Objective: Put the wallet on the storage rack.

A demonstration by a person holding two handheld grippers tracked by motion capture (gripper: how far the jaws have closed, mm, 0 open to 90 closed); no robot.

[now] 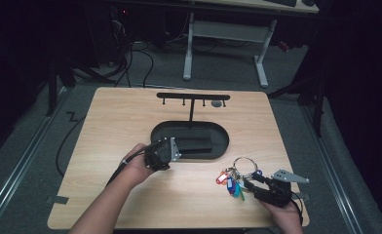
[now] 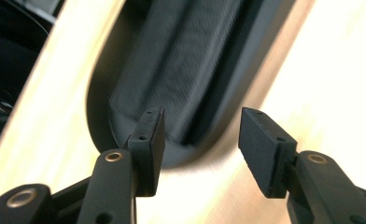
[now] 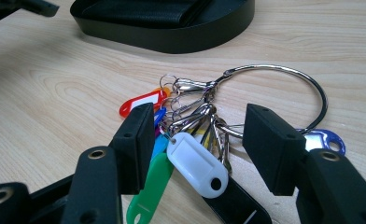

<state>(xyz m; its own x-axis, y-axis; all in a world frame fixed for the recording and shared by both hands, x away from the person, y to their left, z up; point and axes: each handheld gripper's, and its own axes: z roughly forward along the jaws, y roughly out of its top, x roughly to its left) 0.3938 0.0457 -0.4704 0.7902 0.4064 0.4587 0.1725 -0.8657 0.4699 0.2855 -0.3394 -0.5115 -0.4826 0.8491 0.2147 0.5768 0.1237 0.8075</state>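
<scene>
Left gripper (image 1: 165, 152) is held in the left hand (image 1: 139, 165), forearm angled in from below; jaws are parted, nothing seen between the pads. Right gripper (image 1: 257, 181) is gripped by the right hand (image 1: 284, 214), jaws pointed away from the person and spread apart, pads (image 3: 135, 140) pressing on nothing.

The table (image 1: 130, 122) is pale wood-grain laminate, smooth with a soft sheen. The oval tray (image 3: 209, 32) looks like matt black plastic, and the folded piece inside it (image 2: 181, 60) has a woven, cloth-like texture. The key ring (image 3: 284, 74) is polished, shiny metal; its tags (image 3: 197, 163) are glossy coloured plastic. The gripper pads (image 3: 274, 149) are dull black, faintly grainy.
</scene>
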